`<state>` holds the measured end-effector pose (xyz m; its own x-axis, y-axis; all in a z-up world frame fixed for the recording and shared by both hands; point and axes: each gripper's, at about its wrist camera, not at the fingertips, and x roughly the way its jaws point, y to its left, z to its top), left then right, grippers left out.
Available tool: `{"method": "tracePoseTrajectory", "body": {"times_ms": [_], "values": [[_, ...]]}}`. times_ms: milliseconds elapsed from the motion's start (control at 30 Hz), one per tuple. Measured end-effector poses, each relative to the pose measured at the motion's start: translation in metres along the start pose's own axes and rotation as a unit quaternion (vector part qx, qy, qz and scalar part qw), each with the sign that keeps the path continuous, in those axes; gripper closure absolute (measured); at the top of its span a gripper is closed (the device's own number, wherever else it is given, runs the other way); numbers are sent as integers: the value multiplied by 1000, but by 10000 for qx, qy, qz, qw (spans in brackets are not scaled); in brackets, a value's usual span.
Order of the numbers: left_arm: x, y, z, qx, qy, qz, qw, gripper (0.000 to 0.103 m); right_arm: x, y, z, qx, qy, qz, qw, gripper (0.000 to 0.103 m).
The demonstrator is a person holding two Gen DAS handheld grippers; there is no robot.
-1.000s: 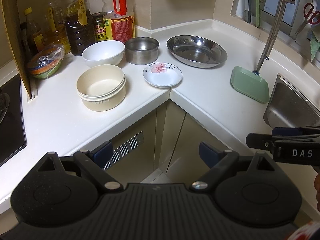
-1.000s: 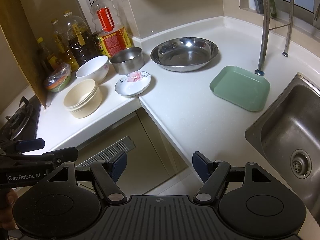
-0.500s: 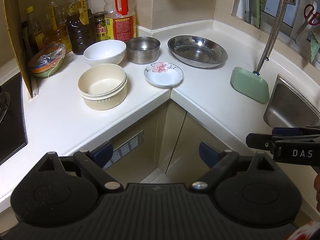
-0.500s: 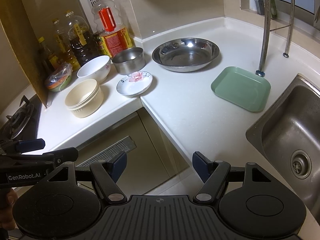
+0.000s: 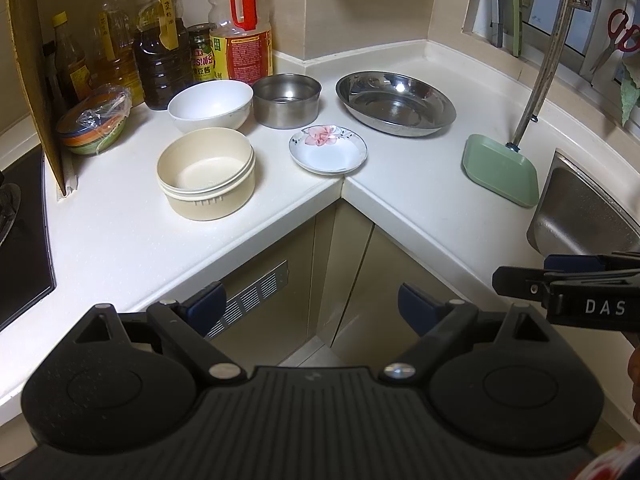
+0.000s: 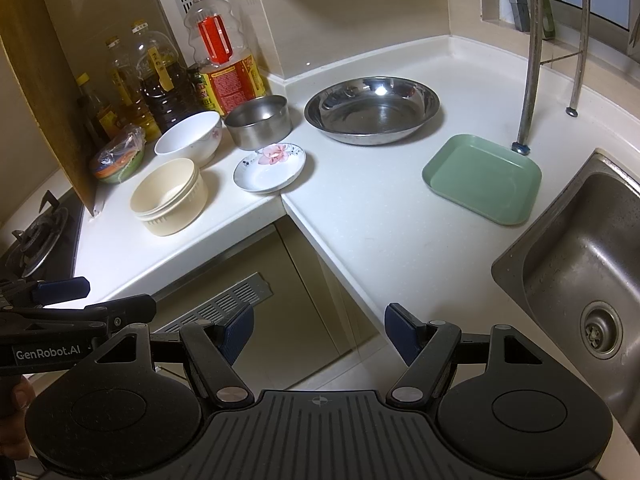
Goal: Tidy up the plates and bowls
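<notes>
On the white corner counter (image 5: 120, 232) stand a beige bowl stack (image 5: 206, 178) (image 6: 170, 196), a white bowl (image 5: 210, 105) (image 6: 188, 144), a small steel bowl (image 5: 287, 99) (image 6: 258, 121), a flowered saucer (image 5: 328, 149) (image 6: 270, 167), a wide steel dish (image 5: 395, 103) (image 6: 372, 109) and a green square plate (image 5: 500, 169) (image 6: 482, 178). My left gripper (image 5: 312, 304) is open and empty, held below the counter edge. My right gripper (image 6: 320, 330) is open and empty, also short of the counter.
Oil and sauce bottles (image 5: 160, 48) line the back wall. A wrapped coloured bowl (image 5: 94, 124) sits by a cardboard panel (image 5: 28, 60). The stove (image 6: 36, 240) is at the left, the sink (image 6: 580, 280) and tap pipe (image 6: 530, 60) at the right.
Both views have shifted slightly; the dishes sit a little further right and lower in frame. Both grippers remain open and nothing on the counter has moved.
</notes>
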<state>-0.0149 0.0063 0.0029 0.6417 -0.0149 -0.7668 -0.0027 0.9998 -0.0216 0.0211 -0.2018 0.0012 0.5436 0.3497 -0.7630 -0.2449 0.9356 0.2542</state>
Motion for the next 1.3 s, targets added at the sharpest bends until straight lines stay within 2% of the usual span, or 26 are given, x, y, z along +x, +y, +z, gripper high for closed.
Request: {"method": "tracePoseTrajectory", "body": {"times_ms": [1100,1300], "values": [[5,1,6,-82,44,21,10000,11,2,0,3,-38,-34,64,10000,31],[9,-1,10,-114,51,-54,9999,11,0,-17,7,8,-342,127,9993,31]]}}
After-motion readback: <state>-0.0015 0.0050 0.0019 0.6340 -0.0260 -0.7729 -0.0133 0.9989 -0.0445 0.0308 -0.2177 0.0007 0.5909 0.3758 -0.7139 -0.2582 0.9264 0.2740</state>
